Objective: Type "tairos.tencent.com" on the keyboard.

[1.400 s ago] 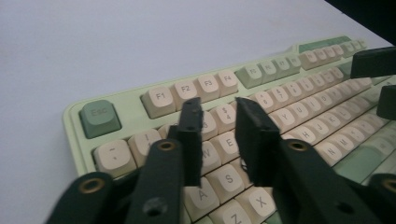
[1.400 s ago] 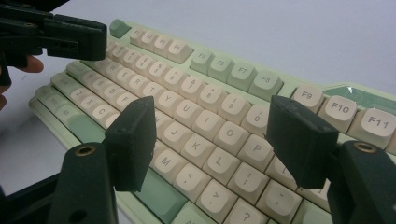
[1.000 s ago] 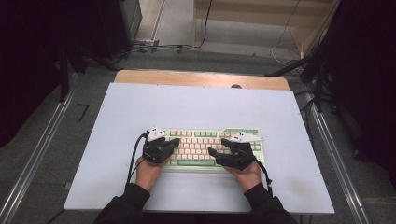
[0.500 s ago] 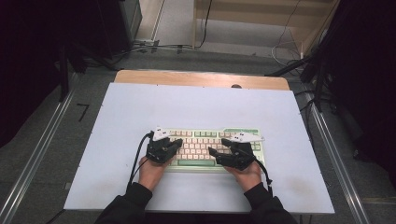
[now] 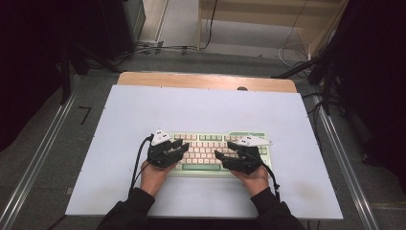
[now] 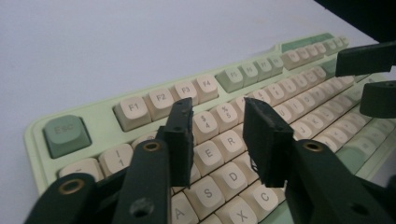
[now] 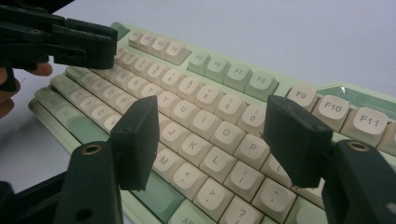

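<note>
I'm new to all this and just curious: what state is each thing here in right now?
Keyboard: flat on the table, not gripped.
Left gripper: jaws just opened, nothing between them, above the E and R keys.
Right gripper: open, closing slightly, nothing between the jaws, over the letter keys.
</note>
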The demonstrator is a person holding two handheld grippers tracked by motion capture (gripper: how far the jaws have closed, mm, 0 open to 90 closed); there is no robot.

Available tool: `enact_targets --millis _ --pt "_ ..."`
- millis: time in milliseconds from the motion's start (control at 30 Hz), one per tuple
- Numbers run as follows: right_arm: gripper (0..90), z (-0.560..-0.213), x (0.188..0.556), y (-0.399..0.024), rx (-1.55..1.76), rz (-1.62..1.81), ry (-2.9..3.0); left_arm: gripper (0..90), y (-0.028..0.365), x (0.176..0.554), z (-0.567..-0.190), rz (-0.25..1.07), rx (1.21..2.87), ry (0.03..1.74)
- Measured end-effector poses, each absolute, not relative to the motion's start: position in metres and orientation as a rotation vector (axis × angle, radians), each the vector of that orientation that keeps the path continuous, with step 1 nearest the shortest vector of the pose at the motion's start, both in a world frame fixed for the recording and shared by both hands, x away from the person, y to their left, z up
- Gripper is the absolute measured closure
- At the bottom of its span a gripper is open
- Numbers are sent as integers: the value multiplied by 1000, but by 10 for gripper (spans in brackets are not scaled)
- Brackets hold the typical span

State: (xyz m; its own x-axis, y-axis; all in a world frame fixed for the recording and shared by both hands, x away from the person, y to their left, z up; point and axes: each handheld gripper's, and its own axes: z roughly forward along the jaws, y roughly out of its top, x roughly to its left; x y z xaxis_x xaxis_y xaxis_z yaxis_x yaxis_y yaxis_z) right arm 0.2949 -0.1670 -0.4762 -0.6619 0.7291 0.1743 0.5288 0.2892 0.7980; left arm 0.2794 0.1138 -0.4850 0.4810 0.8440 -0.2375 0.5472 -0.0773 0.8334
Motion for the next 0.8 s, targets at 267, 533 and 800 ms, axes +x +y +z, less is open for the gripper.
enact_targets --millis 267,533,800 --pt "583 -475 293 -166 1149 1295 2333 503 124 274 -481 427 1697 1213" --pt "851 -476 292 -160 1121 1292 2359 503 131 271 -481 453 1675 1237" --pt "877 -478 290 -152 1067 1290 2404 503 134 267 -482 465 1673 1249"
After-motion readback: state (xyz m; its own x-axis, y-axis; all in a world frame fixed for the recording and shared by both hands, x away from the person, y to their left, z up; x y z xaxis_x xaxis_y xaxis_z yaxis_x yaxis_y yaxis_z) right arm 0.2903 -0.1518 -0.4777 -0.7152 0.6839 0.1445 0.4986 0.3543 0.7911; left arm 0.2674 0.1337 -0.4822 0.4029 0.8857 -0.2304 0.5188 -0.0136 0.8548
